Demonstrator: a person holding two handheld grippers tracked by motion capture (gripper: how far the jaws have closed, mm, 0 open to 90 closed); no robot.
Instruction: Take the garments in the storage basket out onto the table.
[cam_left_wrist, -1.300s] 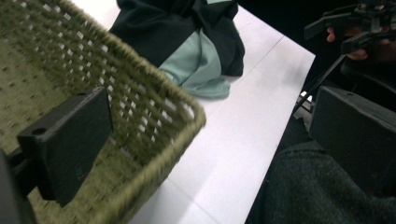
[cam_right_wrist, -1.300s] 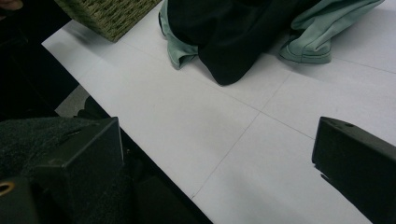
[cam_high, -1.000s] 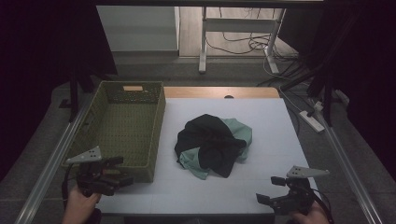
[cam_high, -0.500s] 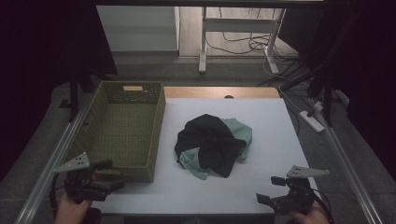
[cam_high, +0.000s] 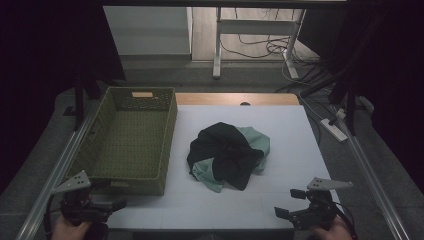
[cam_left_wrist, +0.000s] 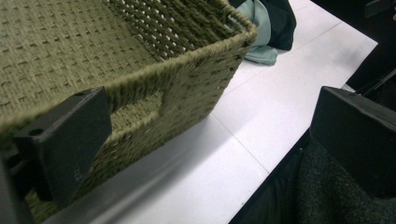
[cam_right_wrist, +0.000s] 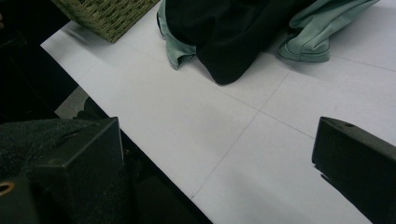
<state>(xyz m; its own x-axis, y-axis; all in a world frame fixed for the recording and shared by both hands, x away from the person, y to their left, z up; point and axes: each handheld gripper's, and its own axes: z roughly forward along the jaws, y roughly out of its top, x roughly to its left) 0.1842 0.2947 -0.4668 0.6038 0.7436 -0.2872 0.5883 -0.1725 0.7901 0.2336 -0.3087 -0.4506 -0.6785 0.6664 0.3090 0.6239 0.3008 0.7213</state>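
A crumpled pile of clothes, black cloth (cam_high: 225, 152) over pale green cloth (cam_high: 256, 140), lies in the middle of the white table (cam_high: 280, 120). An olive woven basket (cam_high: 127, 142) stands empty at the table's left. My left gripper (cam_high: 107, 206) hangs open at the table's near left corner, just in front of the basket's near wall (cam_left_wrist: 187, 88). My right gripper (cam_high: 290, 202) is open too, low at the near right edge, well short of the pile. In the right gripper view the black cloth (cam_right_wrist: 233, 32) and green cloth (cam_right_wrist: 308, 32) lie beyond the jaws.
Bare white tabletop (cam_right_wrist: 196, 121) lies between the grippers and the pile. A wooden strip (cam_high: 235, 98) runs along the table's far edge. Metal rails (cam_high: 370, 175) flank both sides. Cables (cam_high: 260, 45) and a desk leg (cam_high: 217, 40) stand on the floor beyond.
My left gripper has drawn back toward the near edge and slightly left, away from the basket's front. The right gripper and the clothes have stayed put.
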